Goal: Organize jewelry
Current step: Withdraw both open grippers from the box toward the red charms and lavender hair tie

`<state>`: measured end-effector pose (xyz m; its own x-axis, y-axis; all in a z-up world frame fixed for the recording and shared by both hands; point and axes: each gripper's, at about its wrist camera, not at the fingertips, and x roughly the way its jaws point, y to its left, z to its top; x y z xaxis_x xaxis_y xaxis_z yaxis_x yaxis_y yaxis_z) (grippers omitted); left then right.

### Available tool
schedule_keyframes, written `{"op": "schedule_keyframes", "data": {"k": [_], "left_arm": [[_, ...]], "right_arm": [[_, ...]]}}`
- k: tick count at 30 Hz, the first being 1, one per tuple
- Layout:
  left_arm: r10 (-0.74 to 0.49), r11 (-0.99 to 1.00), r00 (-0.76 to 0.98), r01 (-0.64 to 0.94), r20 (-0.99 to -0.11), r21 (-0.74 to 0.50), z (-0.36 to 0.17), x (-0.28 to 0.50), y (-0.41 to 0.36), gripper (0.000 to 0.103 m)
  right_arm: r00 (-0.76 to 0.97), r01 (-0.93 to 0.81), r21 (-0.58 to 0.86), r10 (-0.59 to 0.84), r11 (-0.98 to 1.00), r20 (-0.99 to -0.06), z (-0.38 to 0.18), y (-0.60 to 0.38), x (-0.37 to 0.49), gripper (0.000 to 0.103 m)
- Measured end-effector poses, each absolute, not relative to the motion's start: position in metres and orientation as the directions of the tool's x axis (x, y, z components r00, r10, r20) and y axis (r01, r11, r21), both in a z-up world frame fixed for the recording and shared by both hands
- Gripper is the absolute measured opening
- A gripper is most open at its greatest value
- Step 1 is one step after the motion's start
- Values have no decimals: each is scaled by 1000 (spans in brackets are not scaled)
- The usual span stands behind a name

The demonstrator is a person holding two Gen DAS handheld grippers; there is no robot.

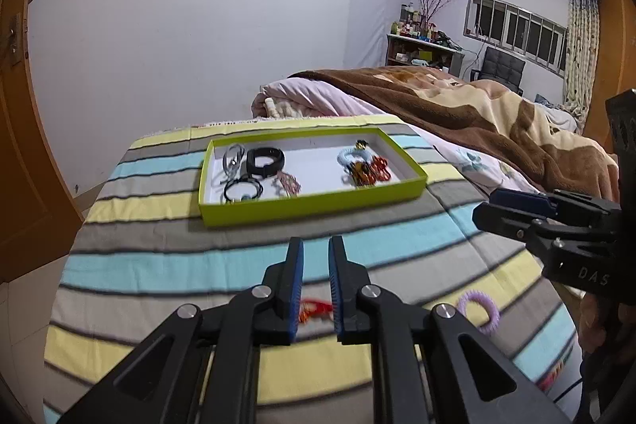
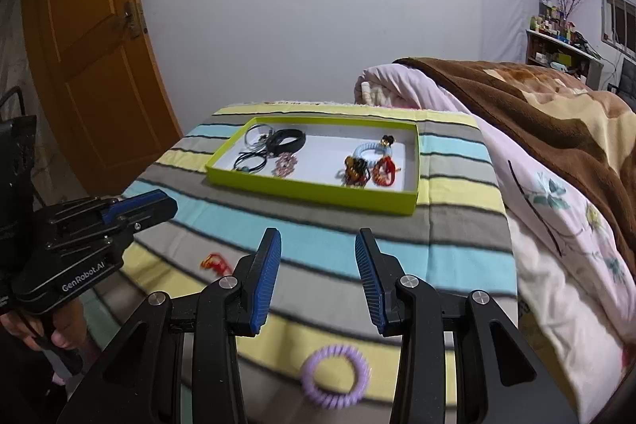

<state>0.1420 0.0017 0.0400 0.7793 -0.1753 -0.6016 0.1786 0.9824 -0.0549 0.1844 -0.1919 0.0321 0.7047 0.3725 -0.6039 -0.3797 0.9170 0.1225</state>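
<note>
Jaws of the left gripper point(image 1: 316, 245) stood a narrow gap apart with nothing between the blue pads; a red bracelet point(image 1: 316, 308) lay on the striped blanket point(image 1: 159, 265) beneath that gap, apart from the pads. Wider open, the right gripper point(image 2: 318, 237) was likewise empty, and a purple coil hair tie point(image 2: 335, 376) lay flat on the blanket at 6 o'clock from its tips. At 12 o'clock from both grippers sat the green tray point(image 2: 318, 195), its long axis running from 9 to 3 o'clock, black bands point(image 1: 265, 161) at its left end and a pale blue hair tie point(image 1: 351, 155) with red-orange pieces at its right.
</note>
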Motion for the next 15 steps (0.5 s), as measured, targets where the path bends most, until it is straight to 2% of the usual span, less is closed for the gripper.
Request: {"op": "schedule_keyframes", "data": {"k": [15], "left_arm": [[-166,985,791,162,-589,-59,36,82,3,17]], "right_arm": [[714,-383,127,381,915,-587,33,-200,131,40]]}}
